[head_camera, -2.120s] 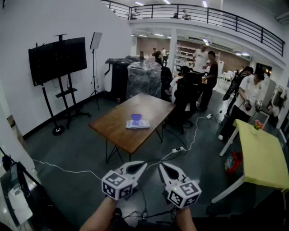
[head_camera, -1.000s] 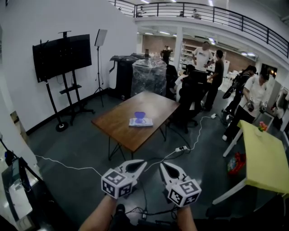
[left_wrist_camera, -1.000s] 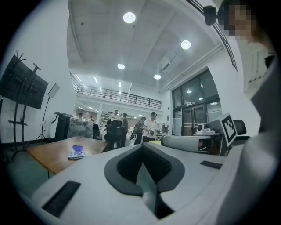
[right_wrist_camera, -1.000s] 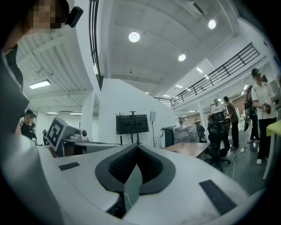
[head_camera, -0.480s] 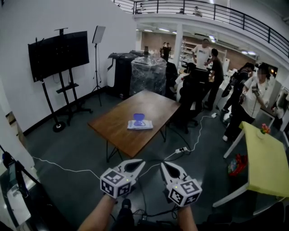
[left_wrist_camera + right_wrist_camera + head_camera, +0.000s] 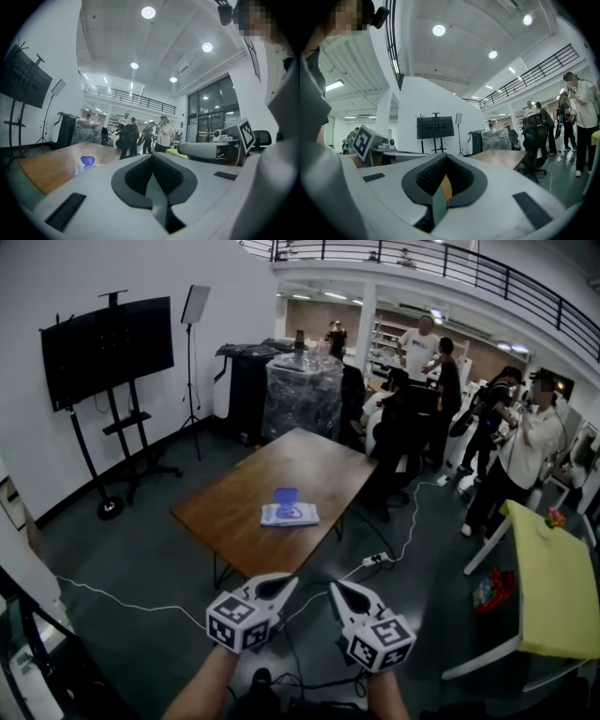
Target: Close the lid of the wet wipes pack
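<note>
Open workshop hall with a grey floor [image 6: 141, 559], seen from a standing position. One wooden table [image 6: 225, 507] stands at 12 o'clock, well apart from the operator. The wet wipes pack [image 6: 290, 515] lies flat near the table's middle. Its lid [image 6: 286, 495], a blue flap, stands upright at the pack's 12 o'clock edge and is therefore open. A screen on a stand [image 6: 106, 338] is at 10 o'clock, people [image 6: 448, 371] at 1 o'clock, and a yellow-green table [image 6: 553, 577] at 3 o'clock.

Claws: the left gripper [image 6: 292, 581] and the right gripper [image 6: 334, 587] are side by side at 6 o'clock, over the floor, both pointing level toward the table. Each gripper's own view shows its jaws pressed together with nothing between them. Neither is near the pack.

Step in hand, as judged: the approach to the table. No contact work has begun, so the task is at its start. The next move calls for closing the gap to the table, then bringing one gripper to the raised flap and pressing it down until it seats on the pack. The pack looks light and may slide, so the other gripper could steady it.

View differences: the head view alone shows both grippers and the pack's place on the table. The left gripper view catches the pack and its blue lid at 9 o'clock of the jaws, low across the tabletop. The right gripper view shows the screen and a table corner, but no pack.
</note>
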